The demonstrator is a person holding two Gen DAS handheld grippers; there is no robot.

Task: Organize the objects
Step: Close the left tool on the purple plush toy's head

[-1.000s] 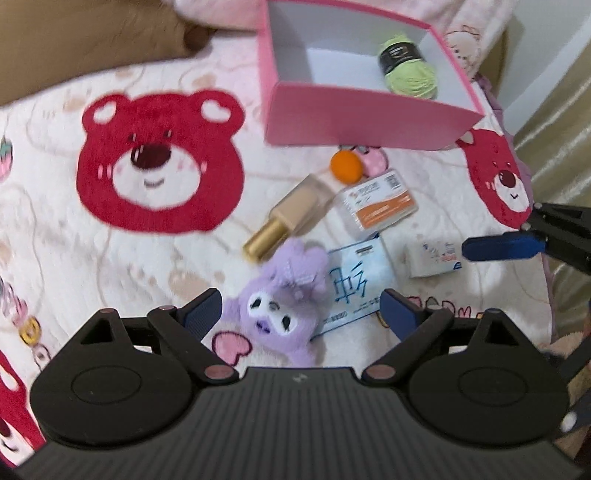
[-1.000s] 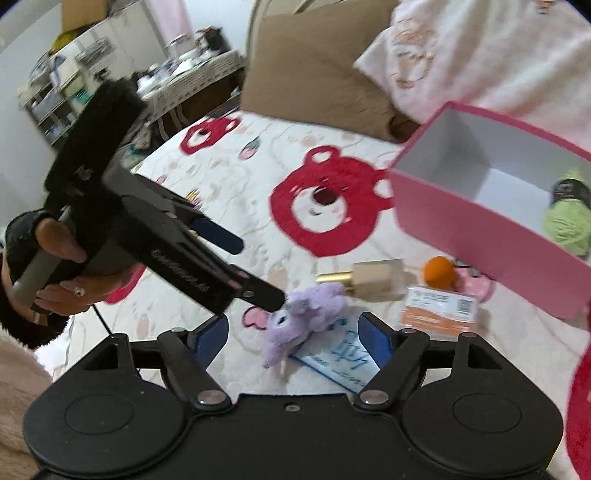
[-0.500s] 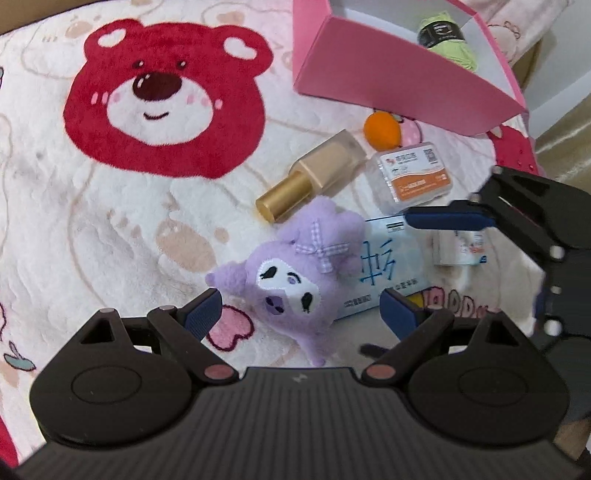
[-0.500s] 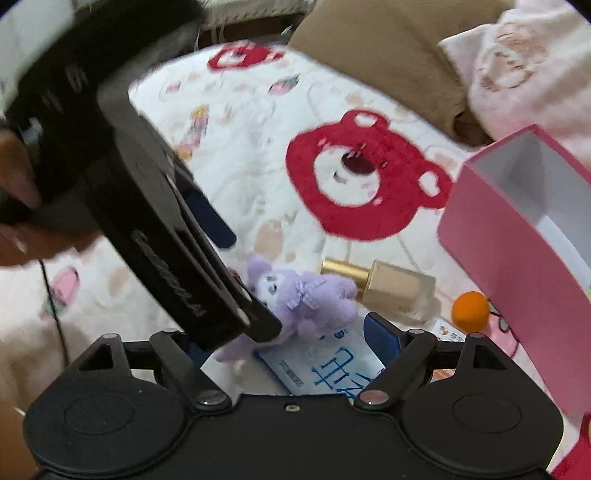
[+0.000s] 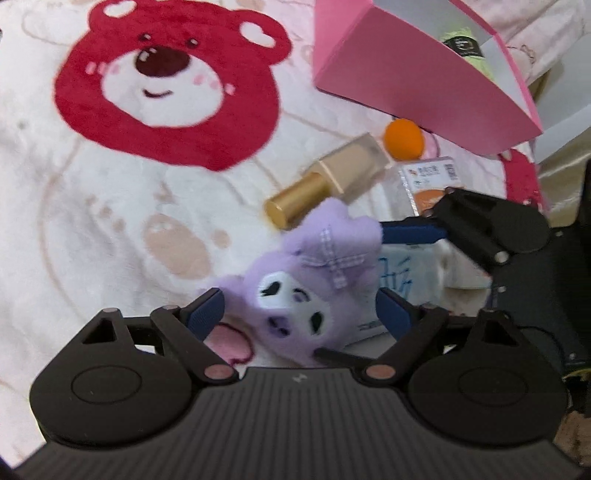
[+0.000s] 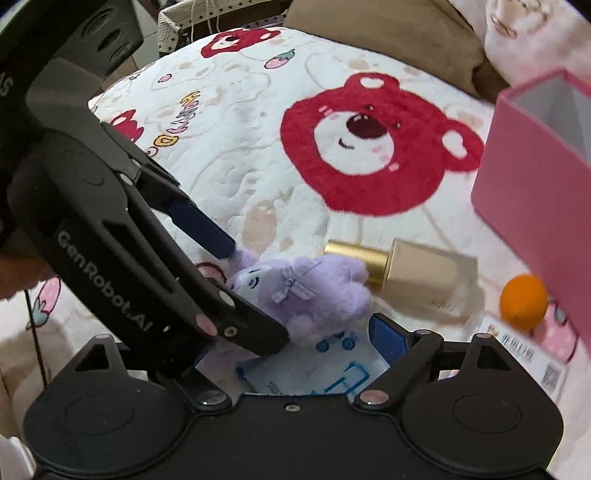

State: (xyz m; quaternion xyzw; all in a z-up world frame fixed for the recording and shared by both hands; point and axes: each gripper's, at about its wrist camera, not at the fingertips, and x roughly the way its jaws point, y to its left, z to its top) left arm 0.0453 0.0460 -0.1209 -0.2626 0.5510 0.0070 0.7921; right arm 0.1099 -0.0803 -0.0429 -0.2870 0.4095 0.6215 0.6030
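Observation:
A purple plush toy lies on the bear-print blanket, partly on a blue-and-white packet. My left gripper straddles the plush from above. Its jaws are closing, and the blue pads stand at the toy's sides without a clear squeeze. My right gripper hovers low over the packet, its jaws opening with nothing gripped. Its left finger is hidden behind the left gripper. In the left wrist view one right finger reaches to the plush's ear. The pink box stands behind, holding green yarn.
Just behind the plush lie a beige bottle with a gold cap, an orange ball and a clear box with an orange label. A brown pillow lies at the blanket's far end. The two grippers crowd each other.
Both grippers have come down onto the plush and packet. The left jaws have narrowed around the plush, and the right gripper has closed in from the right.

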